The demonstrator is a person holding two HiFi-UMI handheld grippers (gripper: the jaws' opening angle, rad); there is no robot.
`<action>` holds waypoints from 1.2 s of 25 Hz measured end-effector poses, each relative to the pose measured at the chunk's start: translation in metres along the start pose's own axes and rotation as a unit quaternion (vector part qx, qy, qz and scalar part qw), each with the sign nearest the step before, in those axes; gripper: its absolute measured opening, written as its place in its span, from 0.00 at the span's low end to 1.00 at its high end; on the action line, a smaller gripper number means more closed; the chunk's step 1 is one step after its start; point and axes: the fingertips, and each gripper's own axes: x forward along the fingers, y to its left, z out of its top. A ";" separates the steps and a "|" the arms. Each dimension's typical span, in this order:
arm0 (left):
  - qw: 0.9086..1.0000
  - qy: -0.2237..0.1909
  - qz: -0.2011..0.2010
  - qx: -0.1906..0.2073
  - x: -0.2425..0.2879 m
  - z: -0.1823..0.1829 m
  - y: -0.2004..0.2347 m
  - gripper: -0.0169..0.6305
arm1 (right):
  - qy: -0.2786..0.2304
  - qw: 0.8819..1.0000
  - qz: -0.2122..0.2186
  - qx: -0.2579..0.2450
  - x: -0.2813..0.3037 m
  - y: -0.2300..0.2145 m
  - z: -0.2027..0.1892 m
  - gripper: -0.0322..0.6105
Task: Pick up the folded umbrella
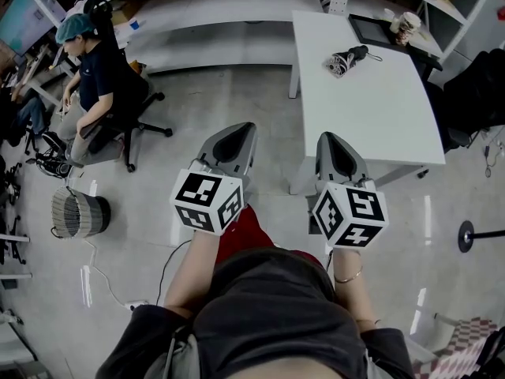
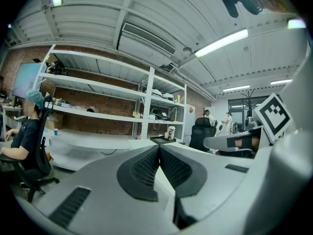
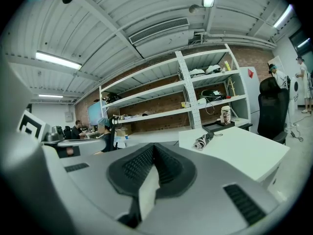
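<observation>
The folded umbrella point(image 1: 347, 58), dark with a pale patterned canopy and a wrist strap, lies on the far part of a white table point(image 1: 379, 109). In the right gripper view the umbrella point(image 3: 203, 141) sits on the table ahead and slightly right of the jaws. My left gripper point(image 1: 239, 130) and right gripper point(image 1: 332, 139) are held side by side over the floor, well short of the table, both pointing toward it. The left gripper point(image 2: 159, 150) is shut and holds nothing. The right gripper point(image 3: 154, 147) is also shut and empty.
A person in a teal cap sits on an office chair point(image 1: 118, 109) at the left. A wire basket point(image 1: 79, 212) stands on the floor nearby. A black tablet point(image 1: 371, 28) and a cup point(image 1: 409, 24) sit at the table's far end. A black chair point(image 1: 473, 93) stands right of the table.
</observation>
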 end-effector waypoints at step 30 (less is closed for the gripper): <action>0.992 0.037 -0.118 -0.001 0.198 0.039 0.214 0.05 | 0.011 0.991 -0.129 0.026 0.254 0.005 0.044 0.08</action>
